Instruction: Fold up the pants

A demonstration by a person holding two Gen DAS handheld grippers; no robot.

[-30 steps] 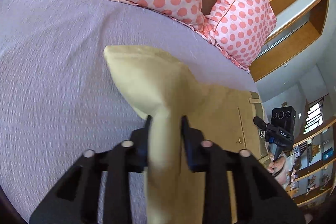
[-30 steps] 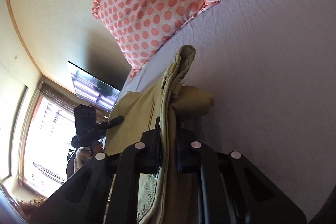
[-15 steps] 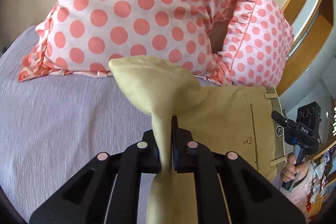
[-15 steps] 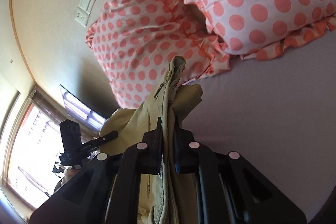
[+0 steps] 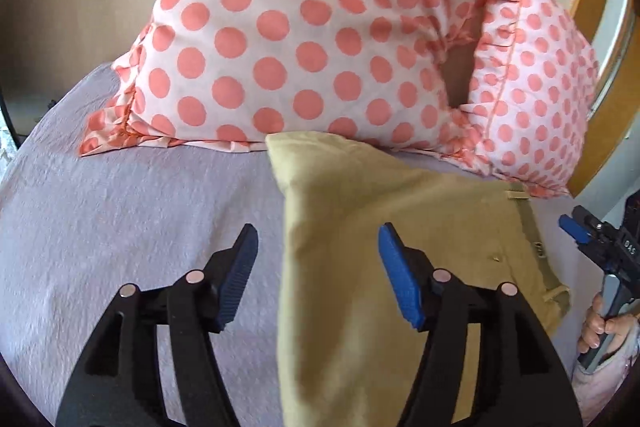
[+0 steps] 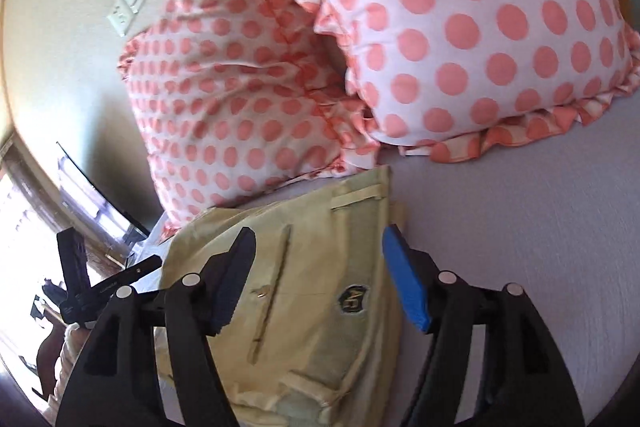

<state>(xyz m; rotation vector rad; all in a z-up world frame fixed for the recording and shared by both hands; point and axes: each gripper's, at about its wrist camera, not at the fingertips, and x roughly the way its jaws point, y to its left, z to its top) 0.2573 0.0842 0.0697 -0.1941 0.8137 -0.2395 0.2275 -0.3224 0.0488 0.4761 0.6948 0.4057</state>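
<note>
Khaki pants (image 5: 360, 227) lie flat on the lavender bed sheet (image 5: 120, 219), their far edge near the pillows. My left gripper (image 5: 316, 267) is open, its blue pads spread either side of the pants' left edge, holding nothing. In the right wrist view the waistband end of the pants (image 6: 320, 267), with belt loops, a pocket slit and a dark patch, lies under my right gripper (image 6: 320, 275), which is also open and empty. The right gripper shows at the right edge of the left wrist view (image 5: 596, 235).
Two white pillows with coral dots (image 5: 320, 39) (image 6: 480, 27) lean at the head of the bed just beyond the pants. A wall switch plate (image 6: 130, 1) and a window (image 6: 24, 247) lie to the left. A wooden frame (image 5: 600, 107) stands at right.
Both grippers were shut on the lifted pants and carried them toward the pillows. Now both have opened and the pants lie flat on the sheet.
</note>
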